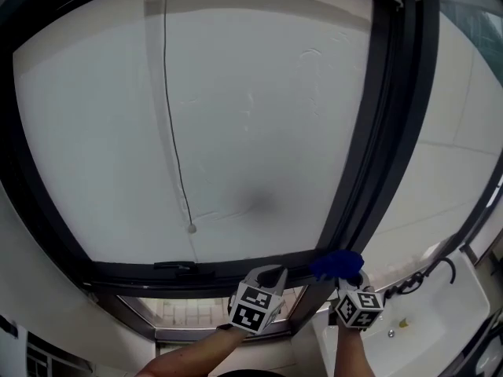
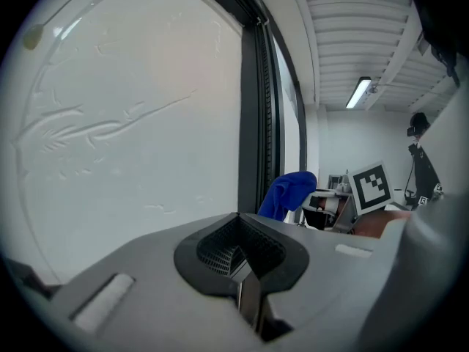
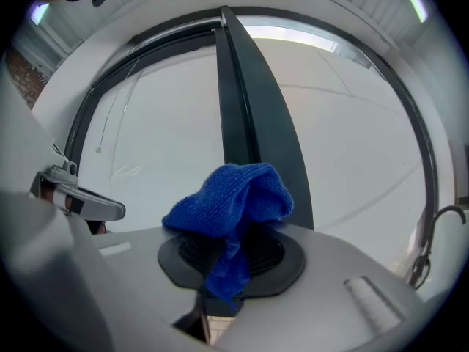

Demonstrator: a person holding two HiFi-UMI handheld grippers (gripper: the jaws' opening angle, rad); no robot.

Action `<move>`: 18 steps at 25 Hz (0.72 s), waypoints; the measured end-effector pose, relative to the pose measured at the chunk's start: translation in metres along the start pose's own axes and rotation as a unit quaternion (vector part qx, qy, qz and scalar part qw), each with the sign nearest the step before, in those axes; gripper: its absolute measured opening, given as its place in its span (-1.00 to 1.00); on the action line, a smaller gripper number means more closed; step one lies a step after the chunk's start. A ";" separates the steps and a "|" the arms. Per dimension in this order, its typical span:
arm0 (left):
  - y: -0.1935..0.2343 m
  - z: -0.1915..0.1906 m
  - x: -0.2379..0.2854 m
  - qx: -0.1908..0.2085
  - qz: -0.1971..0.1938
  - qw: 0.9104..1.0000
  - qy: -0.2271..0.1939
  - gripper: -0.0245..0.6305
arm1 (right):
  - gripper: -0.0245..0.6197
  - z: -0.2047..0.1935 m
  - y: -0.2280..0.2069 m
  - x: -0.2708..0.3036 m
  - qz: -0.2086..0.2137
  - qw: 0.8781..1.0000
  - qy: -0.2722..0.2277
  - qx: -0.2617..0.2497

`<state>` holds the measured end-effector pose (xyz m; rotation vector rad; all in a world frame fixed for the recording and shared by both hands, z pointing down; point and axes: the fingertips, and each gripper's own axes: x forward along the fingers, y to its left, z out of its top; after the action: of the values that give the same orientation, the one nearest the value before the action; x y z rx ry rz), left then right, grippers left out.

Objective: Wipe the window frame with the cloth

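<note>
The right gripper (image 3: pixel 231 264) clamps the cloth (image 3: pixel 231 196) at the window frame (image 3: pixel 249 123)'s lower corner. The left gripper (image 2: pixel 239 259)'s jaws are closed, empty. Steady contact looks key.

I log cloth (image 3: pixel 229 200) vivid blue, fine knit weave | window frame (image 1: pixel 369 132) black to dark grey | pane (image 1: pixel 196 116) milky white, faint pale smears | cord (image 1: pixel 174 132) thin and dark | left gripper (image 2: pixel 245 290) light grey, black ribbed pads, cube in black-and-white squares | right gripper (image 3: pixel 212 306) same colours | sink (image 1: pixel 440 320) white
</note>
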<state>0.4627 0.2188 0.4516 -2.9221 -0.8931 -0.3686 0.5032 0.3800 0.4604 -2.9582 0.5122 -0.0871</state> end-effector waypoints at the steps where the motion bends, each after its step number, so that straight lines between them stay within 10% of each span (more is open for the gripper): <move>1: -0.001 0.008 0.000 0.000 -0.004 1.000 -0.004 -0.94 | -0.70 0.012 0.002 -0.003 0.002 1.000 -0.005 0.007; 18: -0.015 0.214 -0.011 0.055 -0.024 0.993 -0.098 -0.94 | -0.70 0.305 0.026 -0.019 0.053 0.982 -0.180 -0.030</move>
<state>0.4901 0.2533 0.2413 -2.8759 -0.9735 -0.0323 0.5015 0.4003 0.1547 -2.8964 0.6249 0.4741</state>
